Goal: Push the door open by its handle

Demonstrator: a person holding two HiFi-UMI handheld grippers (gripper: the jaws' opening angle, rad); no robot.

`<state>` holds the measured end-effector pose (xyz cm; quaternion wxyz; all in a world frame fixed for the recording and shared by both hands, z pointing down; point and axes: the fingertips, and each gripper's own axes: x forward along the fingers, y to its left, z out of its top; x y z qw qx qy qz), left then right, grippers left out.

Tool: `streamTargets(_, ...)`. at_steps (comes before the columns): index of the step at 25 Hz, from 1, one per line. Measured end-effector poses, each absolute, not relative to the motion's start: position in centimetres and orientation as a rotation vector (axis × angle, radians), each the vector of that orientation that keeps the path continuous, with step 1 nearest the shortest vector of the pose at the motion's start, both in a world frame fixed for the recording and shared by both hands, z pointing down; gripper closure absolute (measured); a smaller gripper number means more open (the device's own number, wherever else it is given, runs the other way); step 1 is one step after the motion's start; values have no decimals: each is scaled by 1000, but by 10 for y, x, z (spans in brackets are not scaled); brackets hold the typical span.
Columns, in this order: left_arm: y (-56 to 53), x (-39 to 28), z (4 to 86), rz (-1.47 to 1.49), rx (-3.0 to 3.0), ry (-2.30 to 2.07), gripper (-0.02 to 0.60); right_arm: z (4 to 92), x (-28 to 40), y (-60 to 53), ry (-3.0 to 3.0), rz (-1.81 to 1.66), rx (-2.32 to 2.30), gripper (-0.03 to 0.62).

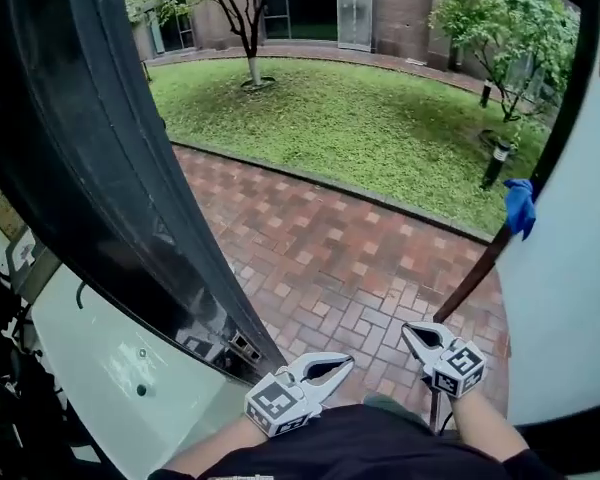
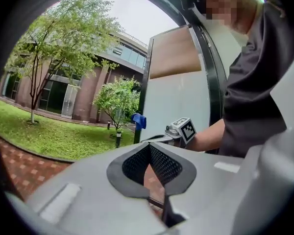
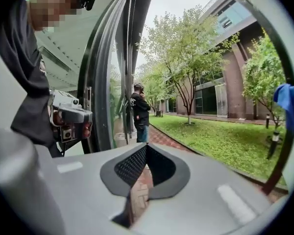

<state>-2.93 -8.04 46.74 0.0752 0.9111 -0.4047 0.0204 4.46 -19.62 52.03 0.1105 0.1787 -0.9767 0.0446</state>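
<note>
Standing at the threshold beside the door (image 1: pixel 100 198) swung wide, holding left gripper (image 1: pixel 345 365) and right gripper (image 1: pixel 407 330) pinched shut and empty, off to the right of its edge, touching nothing, probably done with the pushing; can't pick out its handle here.

Dark shirt (image 1: pixel 380 448); grey left hand-held gripper (image 1: pixel 350 362), right hand-held gripper (image 1: pixel 406 329); black mesh pads (image 2: pixel 162 165); black-white marker cubes (image 1: pixel 278 403)
</note>
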Motion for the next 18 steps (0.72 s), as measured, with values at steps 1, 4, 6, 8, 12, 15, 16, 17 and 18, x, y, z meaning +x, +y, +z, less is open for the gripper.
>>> streamTargets(1,-68,-33,466,41,2724,-1207,583,514,50,-183,-2866,127,557,592)
streamTargets(4,-33,-41,466,27,2701,-1223,583,502,73,-148,-2866,120,644,592)
streamTargets(6,-13,-46,466,26,2683,-1253,583,499,88,-128,-2878,126,681,592)
streamTargets(8,3,-48,467,27,2660,-1285,583,500,101,-111,-2894,137,702,592)
streamTargets(12,38,-32,473,34,2604,-1290,583,505,125,-69,-2924,149,719,592)
streamTargets(15,62,5,481,22,2573,-1265,583,527,154,-29,-2904,182,711,592)
streamTargets(16,68,21,485,8,2558,-1253,583,536,167,-15,-2894,197,701,592)
streamTargets(17,74,38,489,-7,2544,-1236,583,545,180,-1,-2883,211,692,592)
streamTargets(18,79,54,492,-15,2536,-1216,583,552,193,12,-2874,227,687,592)
